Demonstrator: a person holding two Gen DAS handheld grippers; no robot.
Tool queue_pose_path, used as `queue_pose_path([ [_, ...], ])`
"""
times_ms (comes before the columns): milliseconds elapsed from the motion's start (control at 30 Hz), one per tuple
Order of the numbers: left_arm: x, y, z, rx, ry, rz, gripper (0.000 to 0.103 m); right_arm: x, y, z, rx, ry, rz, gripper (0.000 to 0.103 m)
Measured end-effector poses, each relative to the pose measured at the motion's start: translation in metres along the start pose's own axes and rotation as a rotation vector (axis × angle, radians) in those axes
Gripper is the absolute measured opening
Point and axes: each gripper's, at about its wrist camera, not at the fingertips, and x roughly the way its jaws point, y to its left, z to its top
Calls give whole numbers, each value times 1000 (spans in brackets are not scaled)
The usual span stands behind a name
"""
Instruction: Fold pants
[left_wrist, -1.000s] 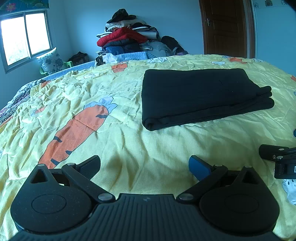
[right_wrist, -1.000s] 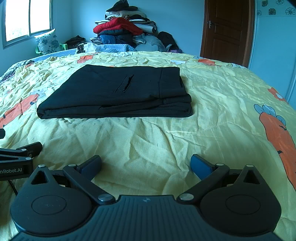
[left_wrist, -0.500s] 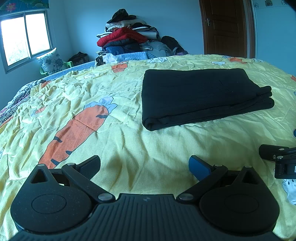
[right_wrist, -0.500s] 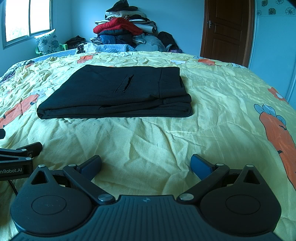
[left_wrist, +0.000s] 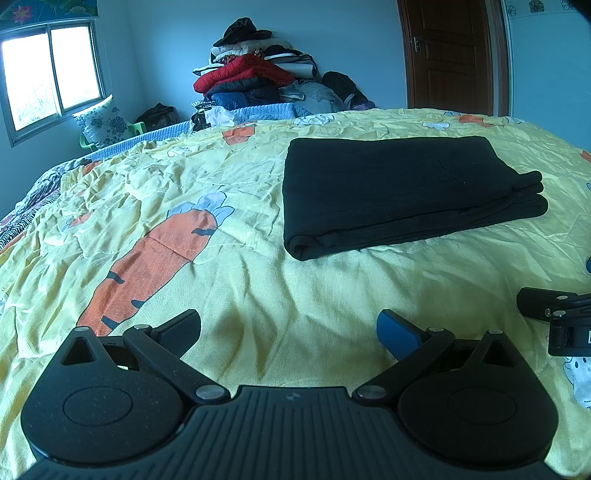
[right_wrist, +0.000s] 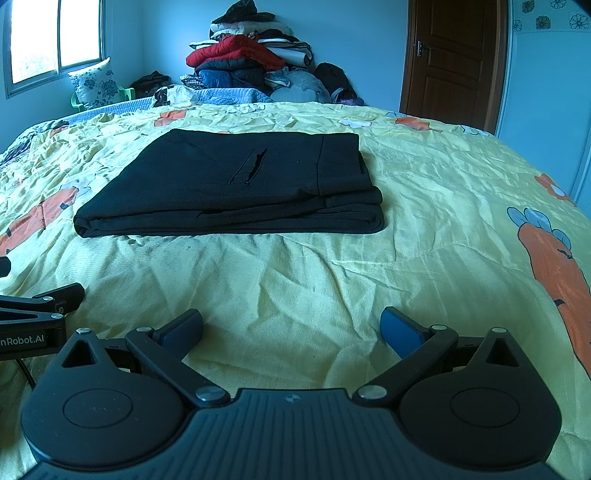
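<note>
Black pants (left_wrist: 402, 188) lie folded in a flat rectangular stack on the yellow carrot-print bedspread (left_wrist: 258, 288); they also show in the right wrist view (right_wrist: 236, 188), with a pocket slit on top. My left gripper (left_wrist: 288, 328) is open and empty, low over the bedspread, short of the stack's near left corner. My right gripper (right_wrist: 291, 328) is open and empty, low over the bedspread in front of the stack. Each gripper shows at the edge of the other's view: the right one (left_wrist: 554, 314), the left one (right_wrist: 40, 306).
A tall pile of clothes (left_wrist: 255, 81) sits at the far end of the bed. A floral pillow (left_wrist: 103, 123) and window (left_wrist: 51, 70) are at the far left. A brown door (left_wrist: 448, 55) stands at the back right.
</note>
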Motion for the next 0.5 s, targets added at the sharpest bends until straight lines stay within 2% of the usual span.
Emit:
queue_pose_path([
  [500, 1, 0, 0, -7, 3, -5, 103, 0, 0, 0, 0, 0, 0, 103],
])
